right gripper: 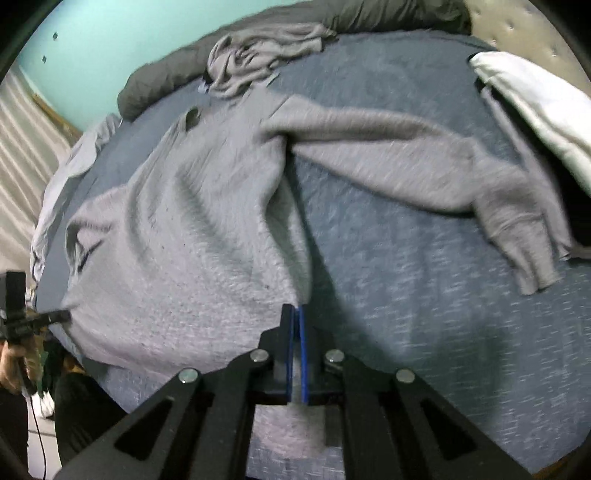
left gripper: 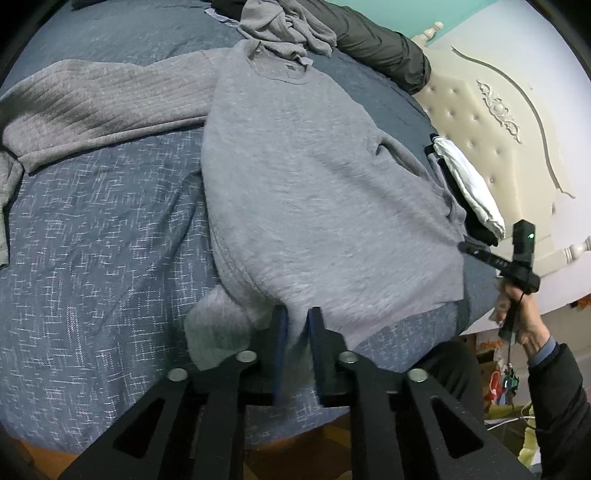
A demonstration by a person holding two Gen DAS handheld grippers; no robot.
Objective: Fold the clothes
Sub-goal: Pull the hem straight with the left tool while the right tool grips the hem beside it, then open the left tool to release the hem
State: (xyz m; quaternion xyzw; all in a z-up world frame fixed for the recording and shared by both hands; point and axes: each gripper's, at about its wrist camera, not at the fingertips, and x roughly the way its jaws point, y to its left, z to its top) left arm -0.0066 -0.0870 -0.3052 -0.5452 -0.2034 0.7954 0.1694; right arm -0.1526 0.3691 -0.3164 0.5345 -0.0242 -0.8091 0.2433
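A grey knit sweater [left gripper: 314, 177] lies spread on the blue bed cover [left gripper: 92, 240], collar away from me, one sleeve [left gripper: 103, 107] stretched out to the left. My left gripper [left gripper: 296, 314] is shut on its bottom hem near one corner. My right gripper [right gripper: 296, 312] is shut on the hem at the other bottom corner and shows in the left wrist view [left gripper: 476, 253] at the sweater's right edge. In the right wrist view the sweater body [right gripper: 177, 236] is lifted a little and its other sleeve [right gripper: 406, 155] trails right. My left gripper also shows there [right gripper: 59, 316] at the far left.
A crumpled grey garment [left gripper: 288, 29] and a dark jacket [left gripper: 384, 48] lie at the far side of the bed. A folded stack with a white item [left gripper: 469, 184] on top sits by the cream headboard [left gripper: 498, 122]. The bed's near edge is just below my left gripper.
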